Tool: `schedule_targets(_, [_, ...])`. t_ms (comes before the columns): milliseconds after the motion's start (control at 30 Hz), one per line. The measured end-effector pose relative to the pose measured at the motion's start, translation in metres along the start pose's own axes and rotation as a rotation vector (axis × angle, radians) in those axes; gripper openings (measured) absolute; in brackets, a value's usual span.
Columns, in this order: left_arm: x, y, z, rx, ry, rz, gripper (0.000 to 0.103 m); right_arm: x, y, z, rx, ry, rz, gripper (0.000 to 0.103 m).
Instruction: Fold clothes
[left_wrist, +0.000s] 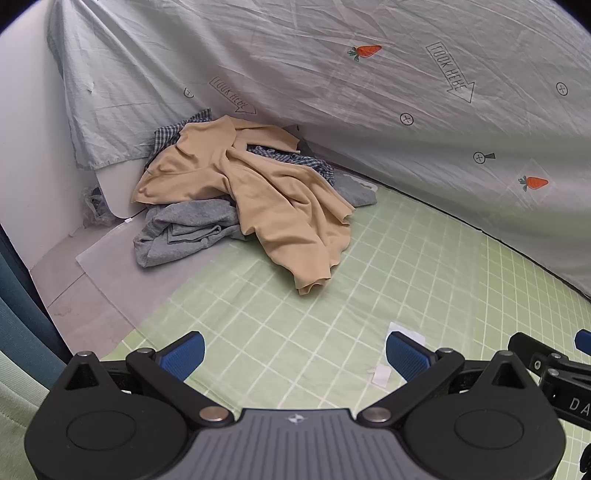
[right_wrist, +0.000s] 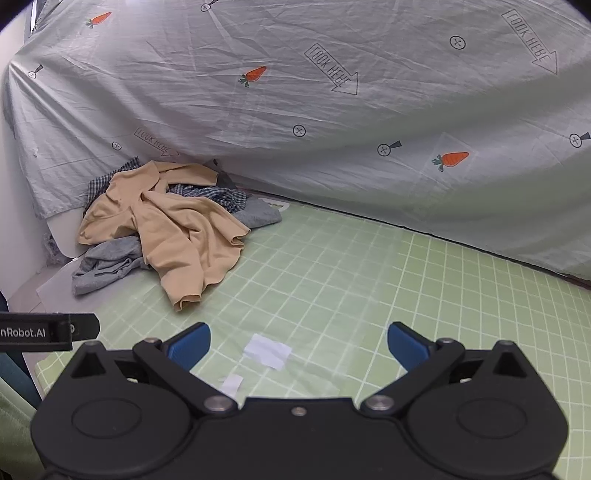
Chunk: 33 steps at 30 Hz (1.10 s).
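Green checked mat (left_wrist: 369, 266), clothes pile (left_wrist: 236, 192), paper scraps (right_wrist: 267, 350)

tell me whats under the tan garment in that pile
Under the tan garment a blue checked garment and a grey garment poke out. How far they extend, or whether anything else lies beneath, is covered.

A crumpled heap of unfolded clothes (left_wrist: 236, 195) lies at about ten o'clock, at the far left corner of the green checked surface. On top sprawls a tan, soft jersey garment (left_wrist: 280, 206), wrinkled, one end trailing toward five o'clock onto the green checks. Under it, at seven o'clock of the heap, a rumpled grey knit garment (left_wrist: 184, 229) is bunched. A blue-and-white checked shirt (left_wrist: 295, 158) pokes out at the heap's twelve to two o'clock side.
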<state>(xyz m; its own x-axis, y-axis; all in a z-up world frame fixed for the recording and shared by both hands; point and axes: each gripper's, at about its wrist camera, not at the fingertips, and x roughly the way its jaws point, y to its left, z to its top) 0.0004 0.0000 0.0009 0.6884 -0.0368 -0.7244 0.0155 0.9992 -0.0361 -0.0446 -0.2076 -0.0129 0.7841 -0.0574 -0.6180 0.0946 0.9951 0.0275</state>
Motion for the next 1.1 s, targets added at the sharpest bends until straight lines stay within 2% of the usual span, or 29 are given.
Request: schedule_targets(1100, [0.0036,0.0013,-0.0032,0.004,0.010,-0.011,0.103,0.0024,-0.0002,-0.0010,0.002,0.010,-0.003,0.103])
